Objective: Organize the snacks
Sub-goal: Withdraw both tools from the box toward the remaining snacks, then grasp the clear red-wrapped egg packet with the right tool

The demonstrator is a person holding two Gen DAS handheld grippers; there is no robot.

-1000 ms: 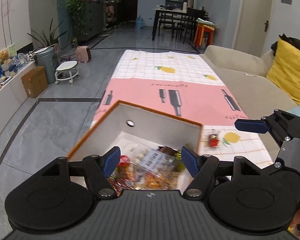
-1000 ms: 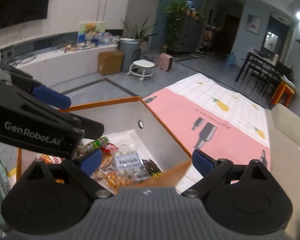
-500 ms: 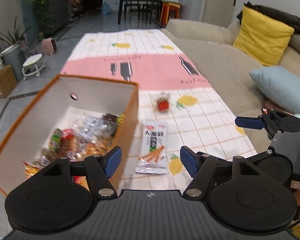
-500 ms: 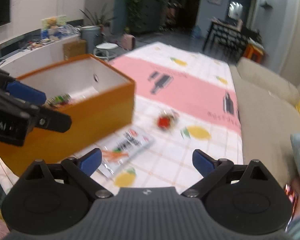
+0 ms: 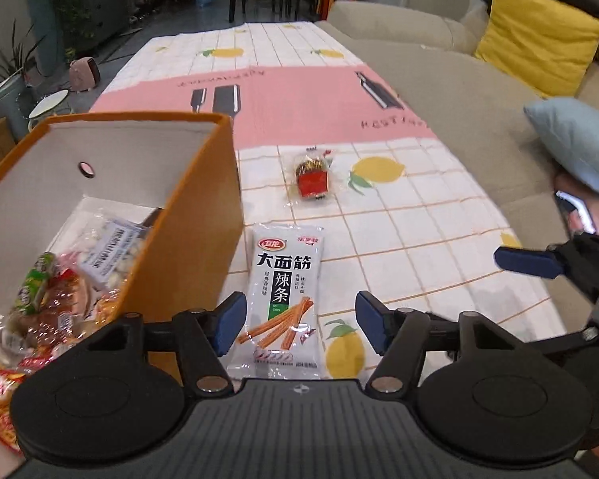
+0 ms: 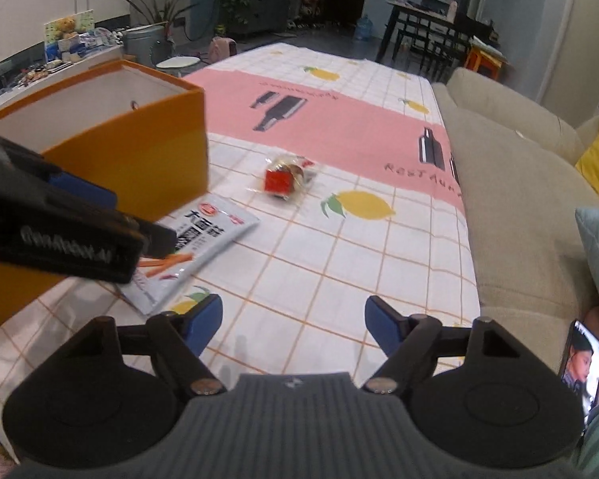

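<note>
An orange box (image 5: 203, 215) with white inside stands on the table at the left and holds several snack packets (image 5: 99, 255). A white spicy-strip packet (image 5: 285, 291) lies flat beside the box, right in front of my open, empty left gripper (image 5: 297, 323). A small red wrapped snack (image 5: 313, 177) lies farther out. In the right wrist view the box (image 6: 139, 159), white packet (image 6: 203, 239) and red snack (image 6: 283, 177) show too. My right gripper (image 6: 293, 327) is open and empty over the tablecloth, to the right of the left gripper (image 6: 60, 231).
The table (image 5: 379, 215) has a checked lemon cloth with a pink band. A beige sofa (image 5: 479, 92) with a yellow cushion (image 5: 534, 36) and a blue cushion (image 5: 574, 143) runs along the right edge. A phone (image 6: 582, 363) lies at the near right.
Both grippers have swung right, away from above the box, and lowered toward the table. The white packet now lies between the left gripper's fingers' line. Both stay open.
</note>
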